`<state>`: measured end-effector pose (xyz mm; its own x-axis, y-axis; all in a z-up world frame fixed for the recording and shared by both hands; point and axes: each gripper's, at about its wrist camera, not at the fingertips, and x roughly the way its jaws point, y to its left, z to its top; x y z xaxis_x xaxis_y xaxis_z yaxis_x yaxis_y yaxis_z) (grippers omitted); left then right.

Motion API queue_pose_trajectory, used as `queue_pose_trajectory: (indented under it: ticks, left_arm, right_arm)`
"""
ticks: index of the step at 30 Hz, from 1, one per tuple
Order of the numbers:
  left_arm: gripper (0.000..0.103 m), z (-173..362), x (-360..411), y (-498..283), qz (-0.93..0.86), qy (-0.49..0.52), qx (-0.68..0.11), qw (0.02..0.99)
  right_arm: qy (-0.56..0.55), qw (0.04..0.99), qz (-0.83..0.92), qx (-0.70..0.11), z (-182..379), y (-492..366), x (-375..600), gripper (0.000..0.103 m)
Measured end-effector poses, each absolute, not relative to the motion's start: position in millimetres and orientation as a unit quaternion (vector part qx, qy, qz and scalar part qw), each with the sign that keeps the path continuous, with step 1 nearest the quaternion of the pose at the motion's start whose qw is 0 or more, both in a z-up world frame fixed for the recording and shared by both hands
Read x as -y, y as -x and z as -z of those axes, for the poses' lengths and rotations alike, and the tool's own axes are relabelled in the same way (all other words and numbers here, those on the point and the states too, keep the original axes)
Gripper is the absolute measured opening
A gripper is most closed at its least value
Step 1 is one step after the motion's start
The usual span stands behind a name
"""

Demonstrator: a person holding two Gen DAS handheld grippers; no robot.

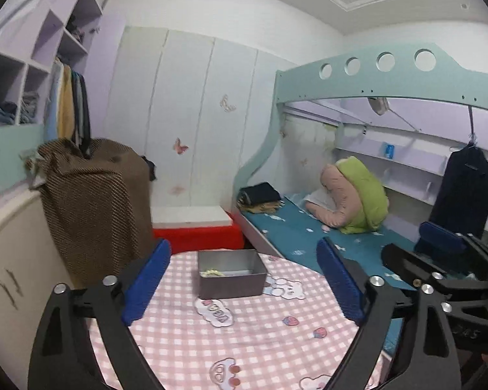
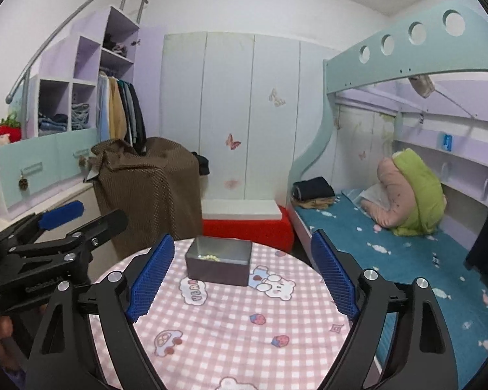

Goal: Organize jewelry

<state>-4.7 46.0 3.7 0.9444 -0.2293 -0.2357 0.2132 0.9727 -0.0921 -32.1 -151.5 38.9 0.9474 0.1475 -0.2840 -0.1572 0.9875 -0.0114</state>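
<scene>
Left wrist view
Your left gripper (image 1: pixel 244 279): its blue fingers (image 1: pixel 148 281) stand wide apart at the lower frame, nothing between them but the desk and the tin beyond.
Tin (image 1: pixel 231 273): a grey rectangular box, open at the top, on the pink checked cloth of the round desk (image 1: pixel 244 341), near its far edge, at centre frame.
Jewelry (image 1: pixel 212 272): a small pale, yellowish beaded piece lies inside the tin, against its left inner wall; the rest of the tin's floor shows bare metal.
Your right gripper (image 1: pixel 439 253): seen from the side at the right edge, over the bed's blue sheet (image 1: pixel 309 227); from here you cannot tell how far apart its fingers stand.

Right wrist view
Your right gripper (image 2: pixel 244 276): fingers (image 2: pixel 153 276) spread wide at the lower frame, holding nothing.
Tin: centre frame, just above the bear print on the cloth; the jewelry shows as a pale cluster at its near left inside.
Your left gripper (image 2: pixel 81 214): at the left edge, spread, nothing in it.
Only here: the shelf cubbies (image 2: pixel 65 107) at upper left holding folded clothes, a red plush (image 2: pixel 6 128) at the left edge, and a fingertip of your hand (image 2: pixel 0 328) at lower left.
Only in the left view: the dark coat (image 1: pixel 462 188) hanging at the right.
</scene>
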Motion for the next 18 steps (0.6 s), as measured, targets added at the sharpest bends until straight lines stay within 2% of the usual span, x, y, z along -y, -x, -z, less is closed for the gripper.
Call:
queue_pose_trajectory:
  ticks: [12, 18]
  left_arm:
    - [0.09, -16.3, -38.5, 51.5, 0.096, 0.014, -0.075, 0.993]
    - [0.096, -18.6, -37.6, 58.4, 0.081, 0.011, -0.061, 0.995]
  right_arm:
    - [0.03, 0.994, -0.056, -0.091, -55.6, 83.4, 147.4, 0.087]
    - [0.03, 0.995, -0.049, -0.076, -56.5, 92.5, 146.3, 0.088]
